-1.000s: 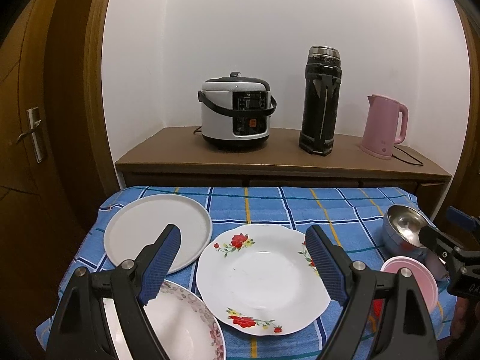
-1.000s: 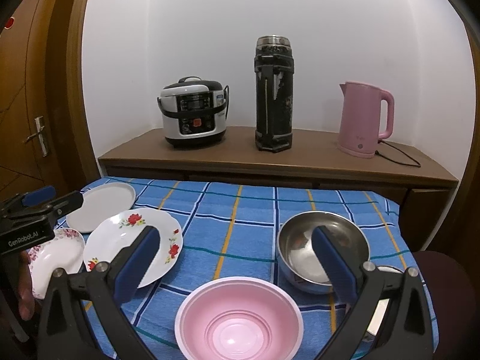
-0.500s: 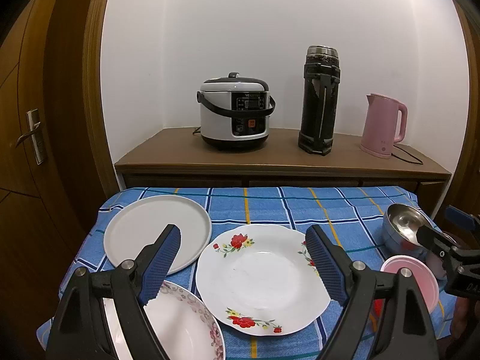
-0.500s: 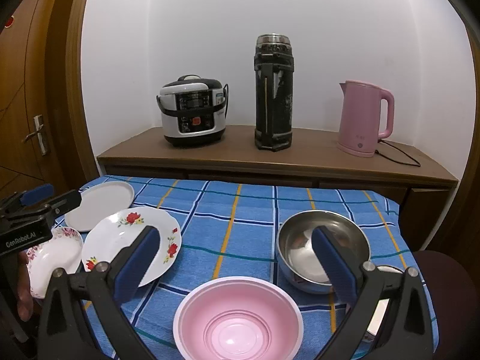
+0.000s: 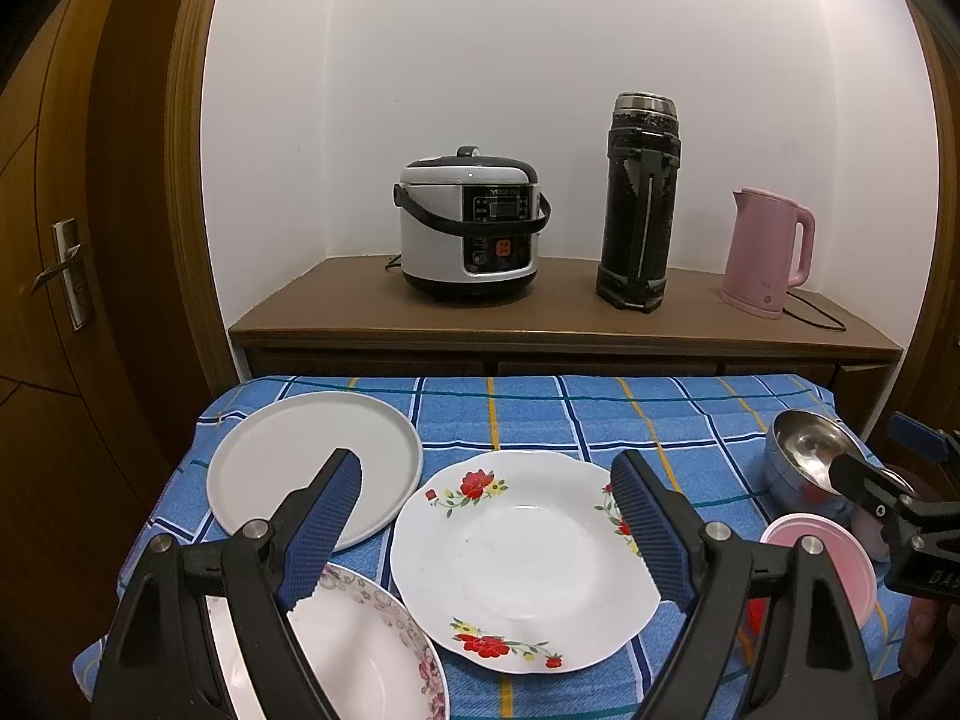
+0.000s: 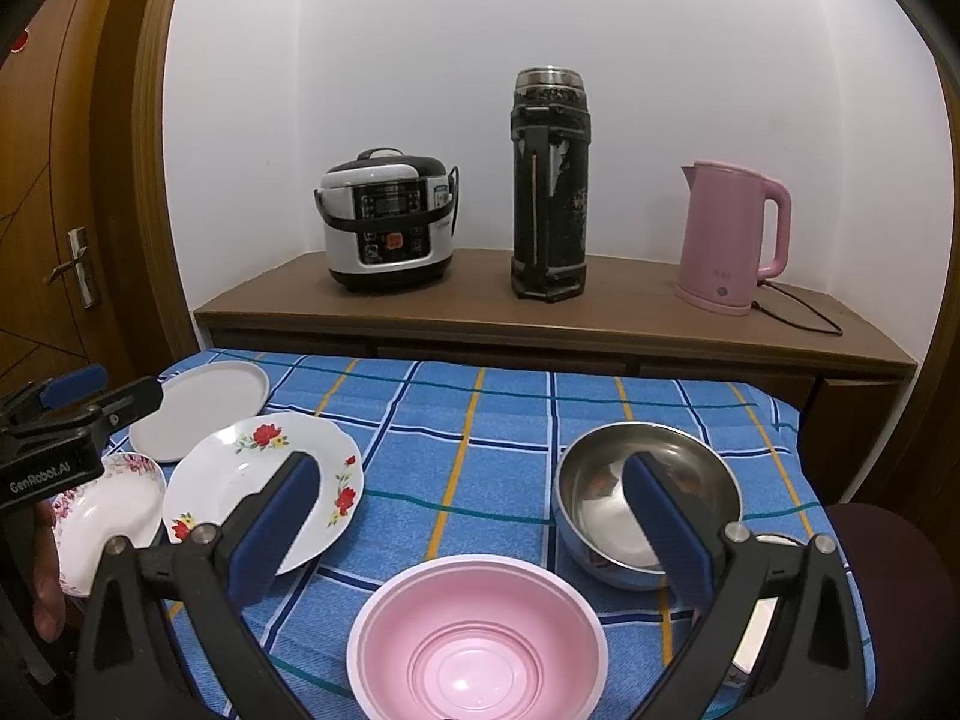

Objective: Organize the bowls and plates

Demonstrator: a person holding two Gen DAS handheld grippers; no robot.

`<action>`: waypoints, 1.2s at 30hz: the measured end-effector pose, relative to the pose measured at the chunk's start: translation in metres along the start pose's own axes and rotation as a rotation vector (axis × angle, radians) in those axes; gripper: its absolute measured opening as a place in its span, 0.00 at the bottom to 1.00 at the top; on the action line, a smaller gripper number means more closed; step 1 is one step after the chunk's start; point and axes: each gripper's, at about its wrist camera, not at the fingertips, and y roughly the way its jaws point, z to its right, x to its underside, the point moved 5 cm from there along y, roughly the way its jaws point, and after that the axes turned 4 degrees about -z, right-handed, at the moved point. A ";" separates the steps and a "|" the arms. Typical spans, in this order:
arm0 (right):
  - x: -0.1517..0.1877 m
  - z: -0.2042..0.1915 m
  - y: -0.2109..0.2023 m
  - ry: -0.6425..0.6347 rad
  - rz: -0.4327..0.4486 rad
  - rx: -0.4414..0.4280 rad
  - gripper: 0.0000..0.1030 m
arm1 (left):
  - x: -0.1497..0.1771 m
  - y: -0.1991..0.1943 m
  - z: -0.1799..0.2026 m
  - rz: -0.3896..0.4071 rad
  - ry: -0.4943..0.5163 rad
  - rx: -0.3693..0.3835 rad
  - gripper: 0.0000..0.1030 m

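While jaws gape, plates (image 5: 522, 552) lie untouched.

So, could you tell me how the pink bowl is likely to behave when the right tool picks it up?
The pink bowl looks like thin plastic, so it is probably light and may flex if squeezed at the rim. Its glossy surface could slip between the pads. It sits upright on the checked cloth, apart from the steel bowl, so a nudge would likely slide it, not roll it.

The left gripper (image 5: 486, 531) hangs wide open over the red-flowered plate (image 5: 522, 558), which lies between its 2 jaws. The plain white plate (image 5: 300, 456) sits behind the left jaw, and a pink-patterned bowl (image 5: 366, 654) lies under it.
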 end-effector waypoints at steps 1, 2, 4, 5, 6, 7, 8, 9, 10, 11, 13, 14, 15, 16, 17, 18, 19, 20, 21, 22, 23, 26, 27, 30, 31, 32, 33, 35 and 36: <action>0.000 0.000 0.000 -0.002 0.000 -0.001 0.99 | 0.000 0.000 0.000 0.001 0.000 0.000 0.85; 0.000 -0.001 0.001 -0.003 0.000 -0.002 0.98 | -0.001 0.000 0.001 0.001 0.001 -0.001 0.85; 0.000 -0.002 0.001 -0.007 -0.004 -0.006 0.97 | -0.001 0.000 0.001 0.003 0.002 -0.001 0.85; 0.000 -0.003 0.002 -0.009 -0.006 -0.007 0.96 | -0.001 -0.001 0.001 0.004 0.003 -0.002 0.85; 0.000 -0.004 0.002 -0.011 -0.009 -0.011 0.95 | -0.001 -0.001 0.001 0.004 0.003 -0.003 0.85; 0.001 -0.006 0.003 -0.012 -0.010 -0.013 0.94 | -0.001 -0.001 0.001 0.004 0.002 -0.003 0.85; 0.001 -0.006 0.003 -0.012 -0.010 -0.015 0.94 | 0.000 -0.002 0.001 0.005 0.001 -0.003 0.85; 0.001 -0.007 0.003 -0.013 -0.011 -0.017 0.94 | 0.000 -0.002 0.000 0.005 0.000 -0.003 0.85; 0.001 -0.007 0.003 -0.014 -0.012 -0.020 0.93 | 0.000 -0.002 0.000 0.004 0.001 -0.003 0.85; 0.002 -0.008 0.004 -0.014 -0.014 -0.023 0.92 | 0.000 -0.002 -0.001 0.004 0.002 -0.004 0.85; 0.002 -0.009 0.004 -0.017 -0.018 -0.026 0.90 | 0.000 -0.002 -0.002 0.006 0.001 -0.004 0.85; 0.003 -0.009 0.005 -0.018 -0.020 -0.027 0.90 | 0.000 -0.002 -0.003 0.005 0.001 -0.005 0.85; 0.003 -0.010 0.005 -0.018 -0.021 -0.030 0.90 | 0.000 -0.002 -0.003 0.003 0.002 -0.005 0.85; 0.003 -0.010 0.005 -0.018 -0.022 -0.032 0.89 | 0.000 -0.002 -0.004 0.002 0.001 -0.005 0.85; 0.003 -0.011 0.005 -0.018 -0.024 -0.033 0.89 | 0.000 -0.002 -0.005 0.002 0.000 -0.005 0.85; 0.003 -0.012 0.006 -0.020 -0.025 -0.033 0.89 | 0.000 -0.002 -0.006 0.002 -0.001 -0.006 0.85; 0.003 -0.012 0.006 -0.022 -0.026 -0.036 0.88 | 0.001 -0.002 -0.006 0.001 -0.002 -0.006 0.85; 0.003 -0.013 0.006 -0.024 -0.027 -0.039 0.86 | 0.001 -0.002 -0.008 -0.001 -0.004 -0.007 0.85; 0.004 -0.014 0.007 -0.025 -0.029 -0.041 0.86 | 0.001 -0.002 -0.009 -0.002 -0.005 -0.007 0.85; 0.004 -0.016 0.008 -0.029 -0.032 -0.043 0.84 | 0.001 -0.002 -0.009 -0.003 -0.005 -0.008 0.85; 0.004 -0.017 0.008 -0.031 -0.034 -0.046 0.83 | 0.001 -0.001 -0.009 -0.004 -0.004 -0.010 0.85; 0.005 -0.020 0.010 -0.035 -0.041 -0.061 0.80 | 0.002 0.000 -0.012 -0.009 -0.009 -0.016 0.85; 0.005 -0.022 0.010 -0.038 -0.043 -0.066 0.79 | 0.003 -0.001 -0.013 -0.010 -0.012 -0.018 0.85; 0.005 -0.029 0.011 -0.046 -0.049 -0.088 0.76 | 0.005 -0.001 -0.019 -0.014 -0.019 -0.023 0.85; 0.006 -0.032 0.012 -0.052 -0.053 -0.098 0.74 | 0.006 -0.002 -0.023 -0.014 -0.021 -0.027 0.85; 0.007 -0.035 0.013 -0.056 -0.056 -0.106 0.73 | 0.007 -0.003 -0.027 -0.016 -0.027 -0.034 0.85; 0.008 -0.038 0.013 -0.060 -0.059 -0.114 0.72 | 0.009 -0.003 -0.030 -0.017 -0.032 -0.040 0.85; 0.010 -0.046 0.015 -0.073 -0.070 -0.140 0.68 | 0.013 -0.006 -0.043 -0.024 -0.048 -0.064 0.85; 0.012 -0.051 0.015 -0.079 -0.074 -0.150 0.68 | 0.015 -0.008 -0.050 -0.023 -0.055 -0.075 0.85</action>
